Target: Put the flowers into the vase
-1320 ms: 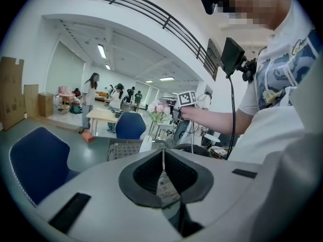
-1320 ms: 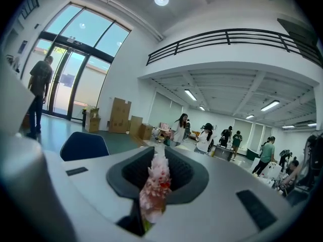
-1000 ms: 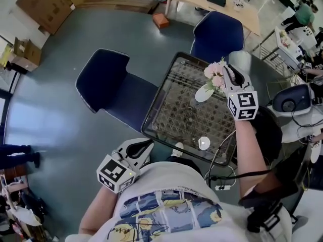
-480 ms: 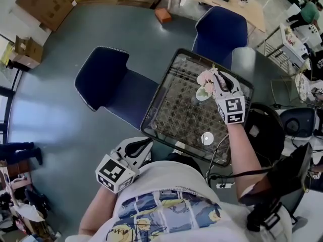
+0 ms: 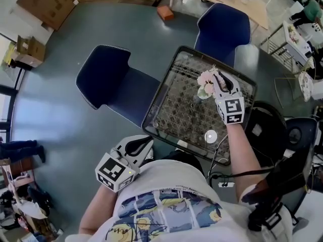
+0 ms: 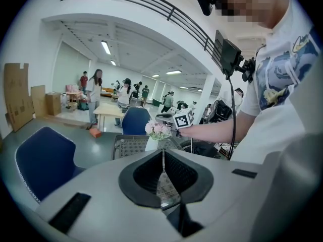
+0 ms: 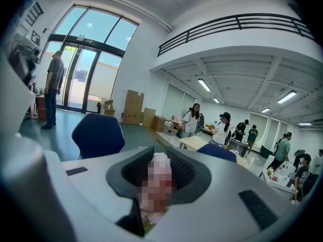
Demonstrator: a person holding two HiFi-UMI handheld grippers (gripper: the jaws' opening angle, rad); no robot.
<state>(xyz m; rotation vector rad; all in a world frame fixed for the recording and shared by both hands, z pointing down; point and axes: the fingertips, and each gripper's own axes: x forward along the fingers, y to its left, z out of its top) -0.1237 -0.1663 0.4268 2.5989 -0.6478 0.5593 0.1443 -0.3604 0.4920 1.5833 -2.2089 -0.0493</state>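
Observation:
My right gripper is shut on a small bunch of pink flowers and holds it right over the white vase on the mesh-topped table. The blooms cover most of the vase, and whether the stems are inside it is hidden. In the right gripper view the flowers sit between the jaws. In the left gripper view the flowers stand above the vase. My left gripper hangs by my waist off the table's near-left corner, its jaws together with nothing in them.
A small white round object lies on the table near its front edge. Blue chairs stand left and behind the table, a black office chair at its right. Cables hang at the front right corner. People stand far off.
My right gripper has sunk with the flowers, from above the vase down onto it, so the blooms now cover the vase mouth. The left gripper has stayed put.

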